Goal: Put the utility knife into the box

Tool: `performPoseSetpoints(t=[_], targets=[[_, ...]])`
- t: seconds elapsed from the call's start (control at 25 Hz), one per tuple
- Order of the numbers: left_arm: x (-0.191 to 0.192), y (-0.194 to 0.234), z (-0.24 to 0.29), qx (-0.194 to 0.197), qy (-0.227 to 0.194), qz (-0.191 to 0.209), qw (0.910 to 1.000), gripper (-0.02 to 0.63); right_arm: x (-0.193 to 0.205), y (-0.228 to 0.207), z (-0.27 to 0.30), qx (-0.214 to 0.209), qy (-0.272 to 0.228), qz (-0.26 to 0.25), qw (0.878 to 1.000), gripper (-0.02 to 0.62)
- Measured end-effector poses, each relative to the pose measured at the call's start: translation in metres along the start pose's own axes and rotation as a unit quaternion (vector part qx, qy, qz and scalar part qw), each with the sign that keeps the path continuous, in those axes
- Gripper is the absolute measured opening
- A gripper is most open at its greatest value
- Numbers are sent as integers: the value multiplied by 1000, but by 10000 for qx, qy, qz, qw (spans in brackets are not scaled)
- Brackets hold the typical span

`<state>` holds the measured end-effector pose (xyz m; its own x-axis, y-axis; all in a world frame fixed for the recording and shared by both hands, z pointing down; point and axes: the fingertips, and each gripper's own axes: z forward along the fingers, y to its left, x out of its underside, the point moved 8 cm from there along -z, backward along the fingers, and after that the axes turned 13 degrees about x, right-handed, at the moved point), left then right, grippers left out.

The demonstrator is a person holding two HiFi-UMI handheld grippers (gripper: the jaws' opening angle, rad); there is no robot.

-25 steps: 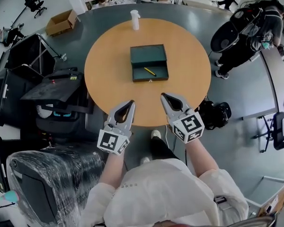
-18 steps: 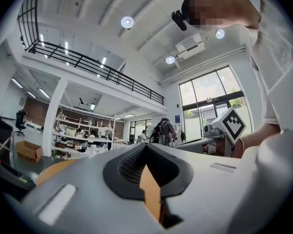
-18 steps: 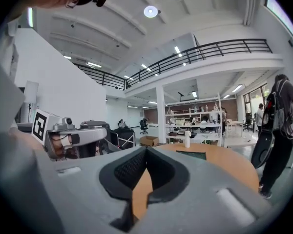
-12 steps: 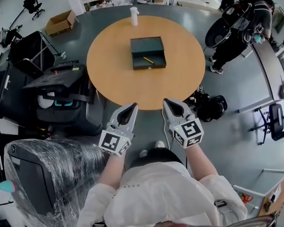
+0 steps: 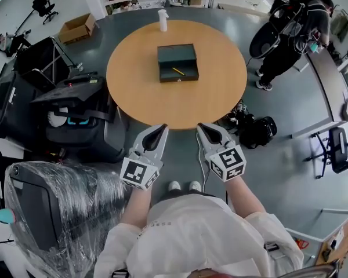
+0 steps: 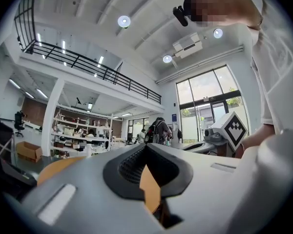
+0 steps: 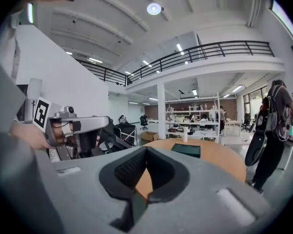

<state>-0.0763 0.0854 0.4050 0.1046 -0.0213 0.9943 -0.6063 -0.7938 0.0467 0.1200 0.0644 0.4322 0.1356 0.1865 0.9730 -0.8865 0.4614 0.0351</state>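
An open dark green box (image 5: 178,62) sits on the round wooden table (image 5: 177,100), with the yellow utility knife (image 5: 178,71) lying inside its front half. The box (image 7: 186,149) also shows far off in the right gripper view. My left gripper (image 5: 161,129) hovers just off the table's near edge, jaws shut with nothing between them. My right gripper (image 5: 200,127) hangs beside it, likewise shut and empty. Both are well short of the box.
A white bottle (image 5: 162,20) stands at the table's far edge. Black cases (image 5: 75,106) and a wrapped chair (image 5: 52,213) crowd the left. A person with a backpack (image 5: 290,33) stands at the right, a black bag (image 5: 256,131) on the floor nearby.
I have stepped back from the table: it and the box have shrunk and moved up in the head view. Both grippers, earlier over the table's edge, now hang off it.
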Motion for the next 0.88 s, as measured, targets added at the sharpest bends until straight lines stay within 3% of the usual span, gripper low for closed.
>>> performPoseSetpoints(t=[0.36,0.88], targets=[[-4,-28,8,-75,-29,218,9997,15,-1,-15,-15,-124,-38,-110,9999,-8],[-7,-34,16,-43,-7,387,9992,15,-5,-15,-14,-321,-76,-166,9993,-8]])
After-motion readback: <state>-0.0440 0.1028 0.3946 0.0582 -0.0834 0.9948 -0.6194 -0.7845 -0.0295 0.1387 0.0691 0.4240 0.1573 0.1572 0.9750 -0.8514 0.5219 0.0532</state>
